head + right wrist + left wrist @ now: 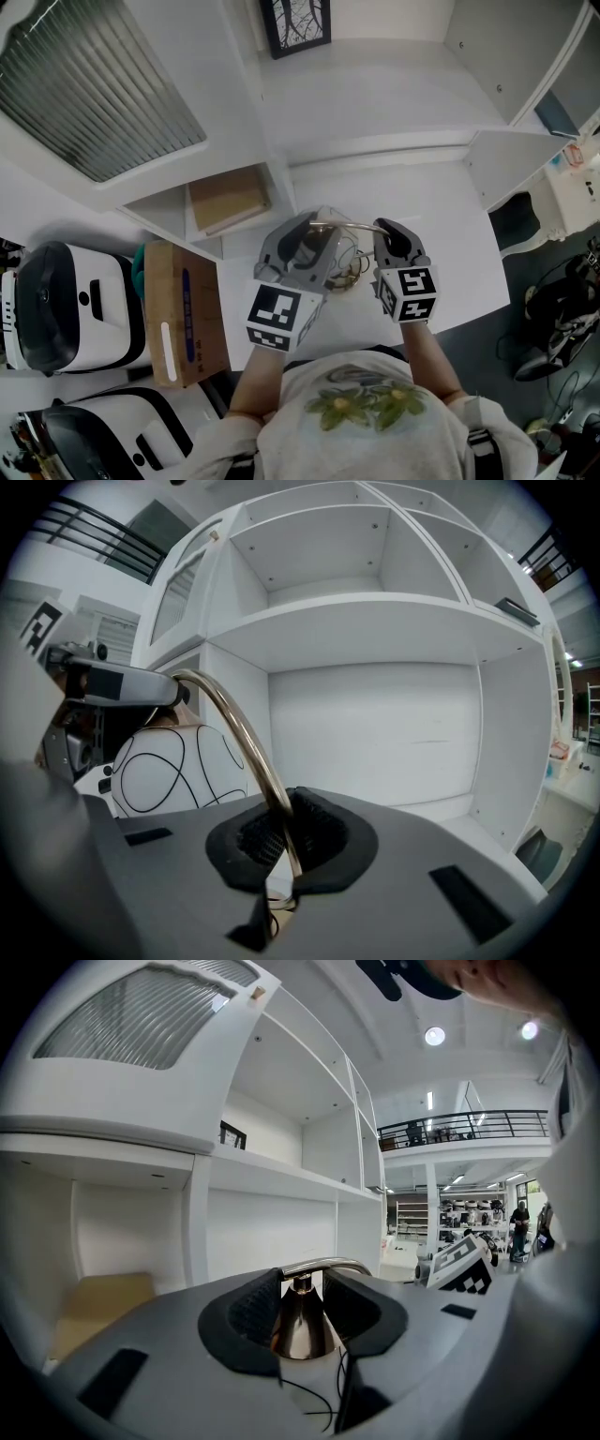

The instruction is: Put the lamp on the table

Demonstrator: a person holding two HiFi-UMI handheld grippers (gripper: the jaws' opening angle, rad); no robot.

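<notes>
The lamp [343, 261] has a curved brass arm [343, 223] and a white globe shade [174, 766] with thin black lines. I hold it just above the white table [422, 187], close to my body. My left gripper [302, 246] is shut on the brass cone cap [300, 1321] above the shade, where the arm [324, 1265] joins it. My right gripper [394, 246] is shut on the brass arm [240, 731] lower down; the arm runs between its black pads [317, 825]. The lamp's base is hidden below the jaws.
A white shelf unit [394, 84] stands behind the table, with a framed picture [295, 23] at the back. A tan box [227, 199] lies in a low compartment at left. A cardboard box [183, 309] and white cases [66, 305] sit on the floor left; a black chair [516, 220] stands right.
</notes>
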